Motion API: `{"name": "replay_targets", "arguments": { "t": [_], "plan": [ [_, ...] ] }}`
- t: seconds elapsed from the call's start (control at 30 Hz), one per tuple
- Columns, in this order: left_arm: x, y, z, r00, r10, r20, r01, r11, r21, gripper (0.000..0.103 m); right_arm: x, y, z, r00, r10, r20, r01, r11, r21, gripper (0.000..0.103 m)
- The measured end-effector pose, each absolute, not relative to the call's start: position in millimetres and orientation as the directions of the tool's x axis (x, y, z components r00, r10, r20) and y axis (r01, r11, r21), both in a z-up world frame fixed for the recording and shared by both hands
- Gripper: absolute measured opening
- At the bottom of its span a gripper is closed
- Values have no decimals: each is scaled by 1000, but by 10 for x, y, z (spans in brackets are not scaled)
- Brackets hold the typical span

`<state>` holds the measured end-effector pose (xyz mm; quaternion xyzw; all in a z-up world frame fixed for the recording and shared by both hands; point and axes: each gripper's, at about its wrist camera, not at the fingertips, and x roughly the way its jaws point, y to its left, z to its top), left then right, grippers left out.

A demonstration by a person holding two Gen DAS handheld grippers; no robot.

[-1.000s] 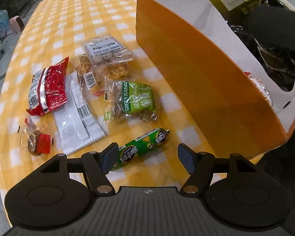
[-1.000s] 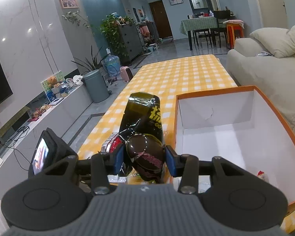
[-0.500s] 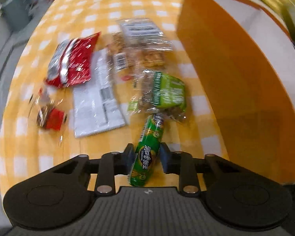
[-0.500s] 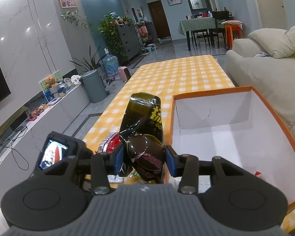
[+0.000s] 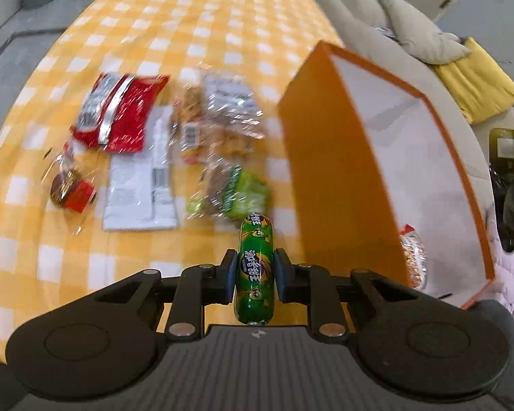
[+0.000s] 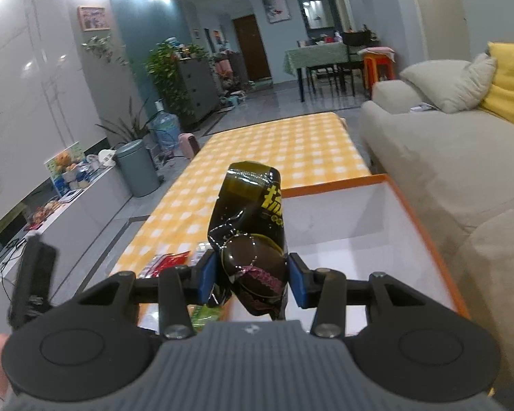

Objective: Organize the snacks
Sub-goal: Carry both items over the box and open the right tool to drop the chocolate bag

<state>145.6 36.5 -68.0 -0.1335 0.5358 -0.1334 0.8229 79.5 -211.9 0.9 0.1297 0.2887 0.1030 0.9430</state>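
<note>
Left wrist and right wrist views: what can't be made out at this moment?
- Left wrist view: print on the loose packets on the checked table, smeared by motion blur.
- Left wrist view: the wrapped snack inside the orange box, half hidden by the box wall.
- Right wrist view: the box floor, partly blocked by the dark pouch in the right gripper.
- Left wrist view: the sausage's near end, behind the left gripper.

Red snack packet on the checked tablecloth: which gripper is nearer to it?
Left. The left gripper, clamping the green sausage stick, is just short of the red snack packet; the right gripper, holding the dark pouch, sits beside the orange box.
</note>
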Motion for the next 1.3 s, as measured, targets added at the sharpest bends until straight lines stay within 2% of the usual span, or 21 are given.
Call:
{"name": "replay_targets", "arguments": {
  "t": [0.17, 0.27, 0.37, 0.47, 0.63, 0.8, 0.93, 1.0, 1.17, 1.3],
  "plan": [
    [1376, 321, -553, 416, -376, -828, 87, 923, -376, 24, 743, -2444, 43, 837, 203, -509, -52, 954, 296, 43],
    [1352, 313, -387, 445, -408, -797, 93, 907, -412, 24, 744, -2602, 42, 828, 171, -533, -21, 961, 276, 43],
    [1311, 251, -202, 476, -427, -769, 132, 899, -417, 24, 838, -2756, -44, 765, 157, -624, 27, 961, 275, 43],
    [1291, 168, -70, 483, -473, -737, 161, 875, -457, 24, 888, -2826, -193, 698, 187, -691, -6, 967, 255, 43],
    [1301, -14, 18, 470, -522, -712, 205, 849, -487, 24, 1093, -2753, -397, 555, 88, -827, -14, 995, 96, 43],
    [1333, -99, -46, 456, -534, -711, 224, 843, -489, 24, 1222, -2678, -563, 474, -35, -880, -16, 999, -48, 44],
    [1341, -86, -83, 444, -543, -713, 227, 838, -496, 24, 1212, -2693, -669, 449, -53, -892, -2, 998, -60, 47],
    [1333, -61, -87, 442, -544, -714, 226, 837, -498, 24, 1199, -2663, -656, 457, -50, -888, -9, 998, -61, 55],
    [1328, -31, -78, 443, -549, -709, 220, 833, -508, 24, 1161, -2646, -514, 527, -49, -848, 8, 999, -52, 63],
    [1311, -35, -31, 449, -555, -701, 225, 829, -512, 24, 1107, -2734, -392, 617, -18, -787, 40, 999, 8, 63]
  ]
}}
